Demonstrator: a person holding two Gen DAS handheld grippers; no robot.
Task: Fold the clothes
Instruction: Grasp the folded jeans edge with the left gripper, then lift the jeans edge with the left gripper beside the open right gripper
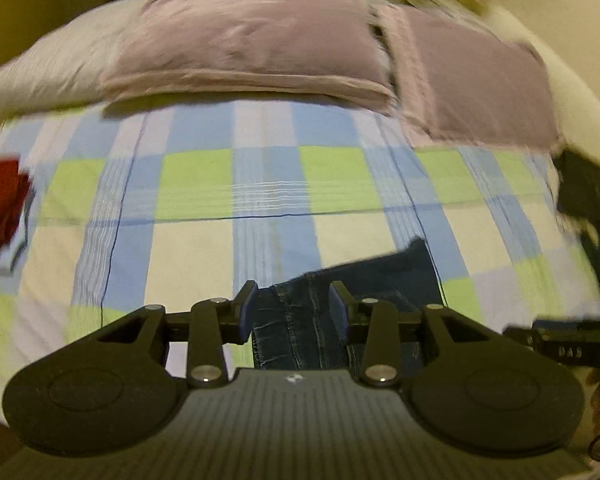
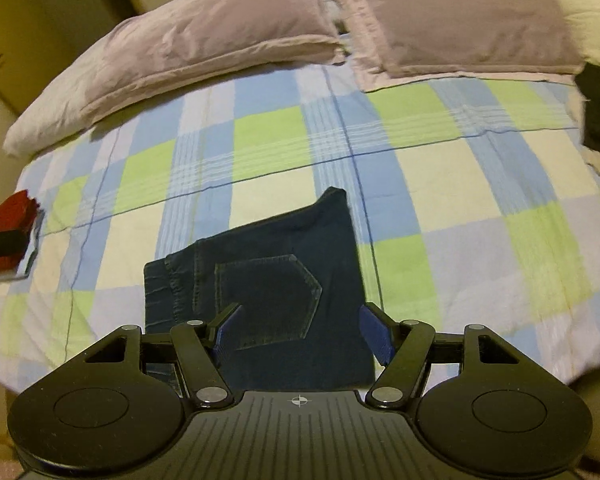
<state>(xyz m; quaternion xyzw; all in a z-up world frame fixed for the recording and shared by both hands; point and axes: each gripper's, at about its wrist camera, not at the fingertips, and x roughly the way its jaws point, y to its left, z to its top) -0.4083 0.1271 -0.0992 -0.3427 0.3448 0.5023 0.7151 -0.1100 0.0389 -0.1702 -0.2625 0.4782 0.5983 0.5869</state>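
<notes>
Fingers of both grippers hang over the folded jeans (image 2: pixel 276 292), and neither pair has hold of anything. On the left gripper (image 1: pixel 293 308) the blue pads stand partly apart, with the stitched side seam showing in the gap below them but no cloth pinched. On the right gripper (image 2: pixel 305 330) they are spread wide, over the back pocket, with nothing between them.

These jeans lie as a compact dark-blue packet near the front edge of the bed (image 2: pixel 480 184), on its blue, green and white checked cover. Well off to the left a folded red garment (image 2: pixel 10 232) sits on something pale, and two mauve pillows (image 1: pixel 236 44) line the far side.

Denim is heavy and fairly stiff for cloth, so the layers should keep their fold better than thin fabric, though they will sag if lifted from one point. Probably the surest hold is across the thick folded edge or seam, one gripper at each end, taking all layers together.
</notes>
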